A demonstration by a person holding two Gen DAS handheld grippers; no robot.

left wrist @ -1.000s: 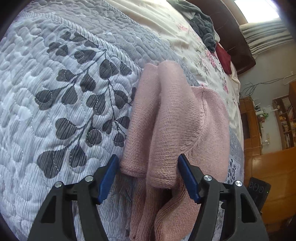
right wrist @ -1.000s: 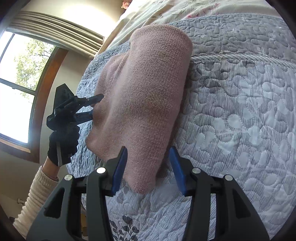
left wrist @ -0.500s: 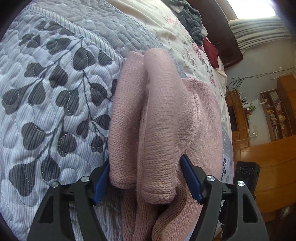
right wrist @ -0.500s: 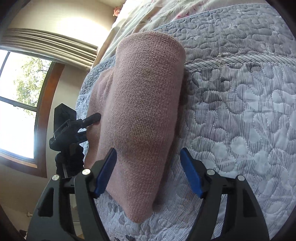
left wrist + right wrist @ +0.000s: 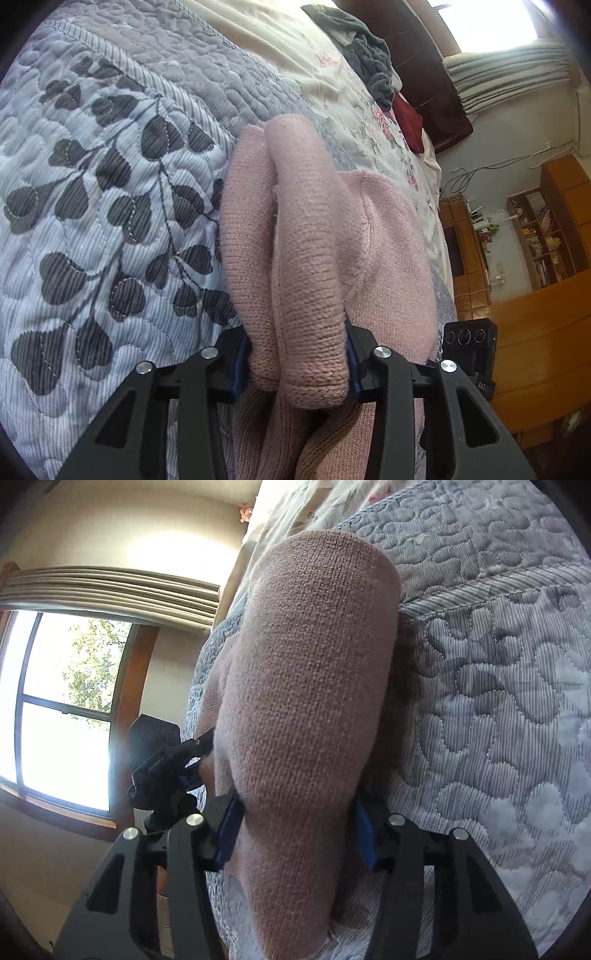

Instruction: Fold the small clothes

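Observation:
A pink knit sweater (image 5: 388, 240) lies on a grey quilt with a leaf print (image 5: 110, 221). In the left wrist view two rolled folds of it run away from me. My left gripper (image 5: 295, 358) is shut on the near ends of those folds, its blue pads pressed into the knit. In the right wrist view a thick folded part of the sweater (image 5: 306, 672) fills the middle. My right gripper (image 5: 295, 834) is shut on it from both sides. The left gripper (image 5: 199, 755) shows there too, at the sweater's left edge.
The quilt (image 5: 498, 701) stretches wide to the right of the sweater. Grey clothes (image 5: 369, 48) and a dark red item (image 5: 406, 118) lie on a floral sheet (image 5: 332, 92) farther up the bed. Wooden shelves (image 5: 546, 236) and a window (image 5: 55, 709) lie beyond the bed's edges.
Both grippers slid forward over the sweater's folds and their jaws drew in from wide open until the pads pressed the knit.

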